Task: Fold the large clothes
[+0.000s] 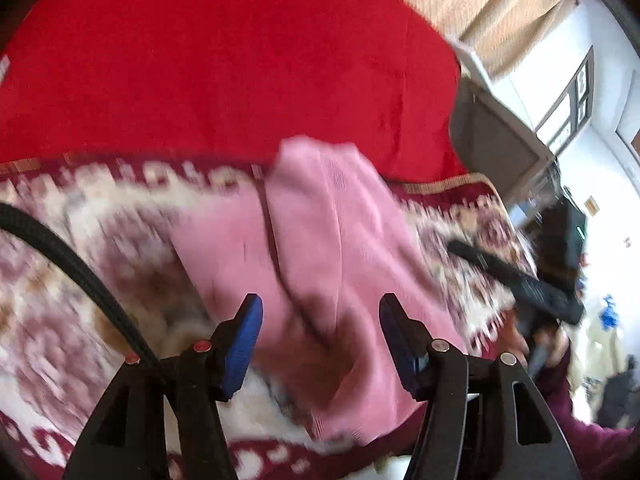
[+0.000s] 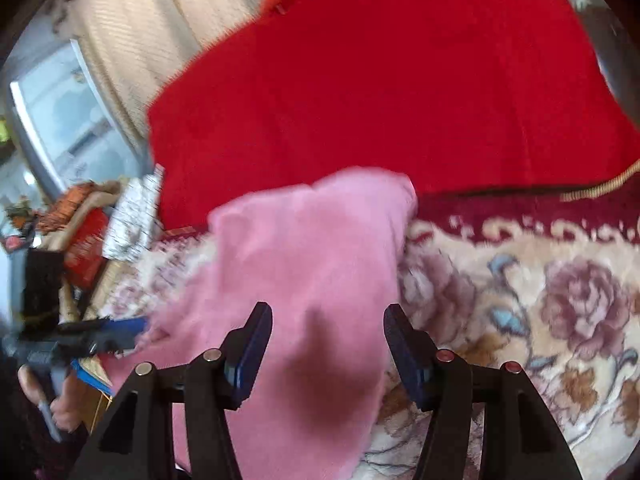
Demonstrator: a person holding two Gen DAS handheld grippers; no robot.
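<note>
From my left wrist view, my left gripper (image 1: 320, 316) has its blue-padded fingers (image 1: 244, 344) spread wide with nothing between them. They hang just above the pink ribbed knit garment (image 1: 320, 240), which lies bunched and partly folded on the cream and maroon floral blanket (image 1: 80, 260). A long crease runs down the garment's middle, and its far end reaches the edge of the plain red cloth (image 1: 220, 60) that covers the far part of the bed. A black braided cable (image 1: 72, 264) crosses the left side of this view. To the right I see my right gripper (image 1: 516, 280) from the side, held in a hand over the blanket's right edge; the picture is blurred there, so I cannot say from this view how its fingers stand.

From my right wrist view, the right gripper (image 2: 328, 332) is also wide open, its dark blue fingers (image 2: 404, 352) apart and holding nothing, with the garment (image 2: 304, 280) spread below and between them. The garment runs from the near edge up to the red cloth (image 2: 380, 80). The blanket (image 2: 540, 320) with its rose pattern shows clearly on the right. At the left edge the left gripper (image 2: 120, 330) pokes toward the garment's left border; whether it touches I cannot tell. Behind it sits a blurred clutter of boxes (image 2: 92, 248), and a beige curtain (image 2: 140, 20) hangs at the far left.
</note>
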